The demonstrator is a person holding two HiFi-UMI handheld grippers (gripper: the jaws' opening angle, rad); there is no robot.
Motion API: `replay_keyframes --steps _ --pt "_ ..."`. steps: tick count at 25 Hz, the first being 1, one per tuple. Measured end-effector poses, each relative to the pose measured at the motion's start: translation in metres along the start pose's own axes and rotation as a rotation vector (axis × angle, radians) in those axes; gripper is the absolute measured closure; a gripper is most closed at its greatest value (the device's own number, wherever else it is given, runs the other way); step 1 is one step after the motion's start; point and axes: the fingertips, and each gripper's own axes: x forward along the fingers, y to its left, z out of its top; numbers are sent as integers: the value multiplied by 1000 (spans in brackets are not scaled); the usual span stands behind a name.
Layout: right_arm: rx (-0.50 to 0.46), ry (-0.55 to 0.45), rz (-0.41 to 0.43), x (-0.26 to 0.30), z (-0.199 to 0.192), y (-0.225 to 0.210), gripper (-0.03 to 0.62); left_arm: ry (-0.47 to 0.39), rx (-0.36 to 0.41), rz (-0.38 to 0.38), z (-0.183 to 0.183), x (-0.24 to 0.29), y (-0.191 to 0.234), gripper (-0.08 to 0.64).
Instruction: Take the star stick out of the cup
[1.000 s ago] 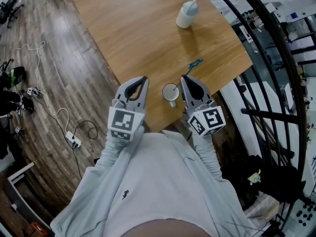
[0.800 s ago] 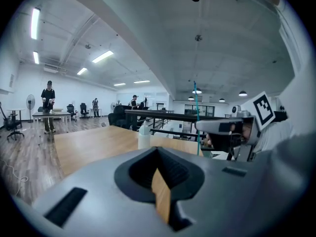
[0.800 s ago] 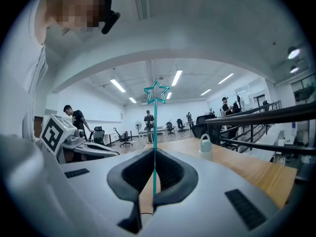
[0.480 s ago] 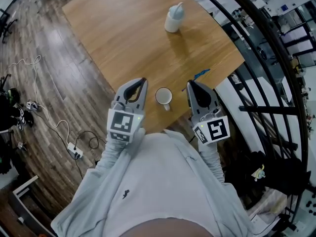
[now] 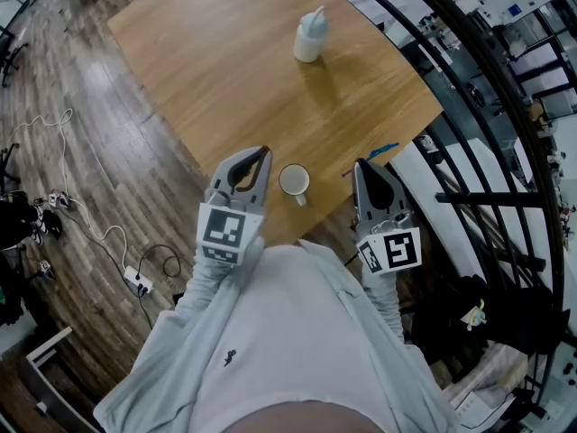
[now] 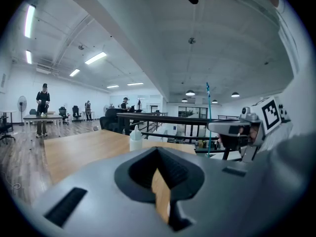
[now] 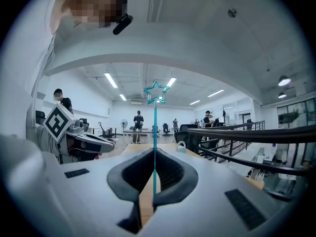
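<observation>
Star stick: the star stick (image 7: 154,132) was out of the cup (image 5: 294,180) and off the bench altogether, pinched in the right hand-held gripper, its teal star (image 5: 386,149) hanging past the bench's right edge near the front corner.
Right hand-held gripper: the right hand-held gripper (image 7: 154,154) had its jaws closed on the thin shaft, low down, with the star standing well above the tips.
Left hand-held gripper: the left hand-held gripper (image 6: 158,154) had its jaws together with nothing between them, and it hovered at the bench's front edge, just to the cup's left.
Cup: it stood upright near the front edge of the bench (image 5: 225,61), between the two grippers and apart from both; I saw nothing sticking out of it.
Squeeze bottle: a white squeeze bottle (image 5: 309,36) stood untouched towards the far edge.
Progress: to my eye the removal itself was done. At most the stick remained to be set down somewhere.
</observation>
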Motion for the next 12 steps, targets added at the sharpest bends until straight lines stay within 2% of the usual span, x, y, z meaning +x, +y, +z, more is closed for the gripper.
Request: replay_keyframes --steps 12 --pt "33 -2 -31 -4 -4 -5 572 10 3 0 -2 -3 -1 540"
